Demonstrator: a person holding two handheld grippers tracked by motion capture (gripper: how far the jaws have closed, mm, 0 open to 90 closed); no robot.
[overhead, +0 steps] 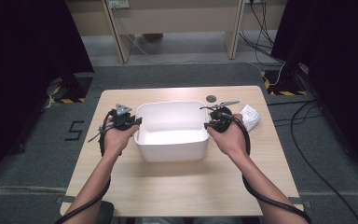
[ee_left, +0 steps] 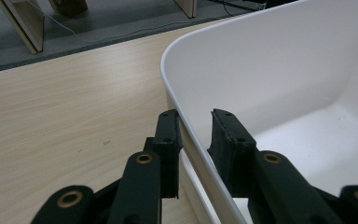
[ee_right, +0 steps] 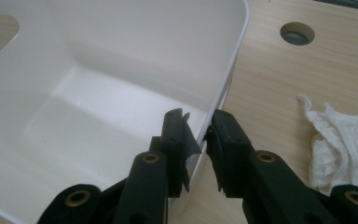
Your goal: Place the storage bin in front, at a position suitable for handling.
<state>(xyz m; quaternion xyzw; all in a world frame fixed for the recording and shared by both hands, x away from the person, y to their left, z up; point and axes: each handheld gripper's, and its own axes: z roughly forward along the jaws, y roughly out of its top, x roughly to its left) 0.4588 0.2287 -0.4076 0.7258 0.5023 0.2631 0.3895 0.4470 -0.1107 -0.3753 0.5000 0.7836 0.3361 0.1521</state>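
A white plastic bin stands empty in the middle of the wooden table. My left gripper straddles the bin's left rim, one jaw outside the wall and one inside. In the left gripper view the gripper is closed on the bin near its rounded corner. My right gripper holds the right rim in the same way. In the right gripper view the gripper pinches the thin wall of the bin.
A crumpled white cloth lies on the table just right of the bin, close to my right gripper; the right gripper view has the cloth at its right. A round cable hole sits behind the bin. Cables cross the floor beyond.
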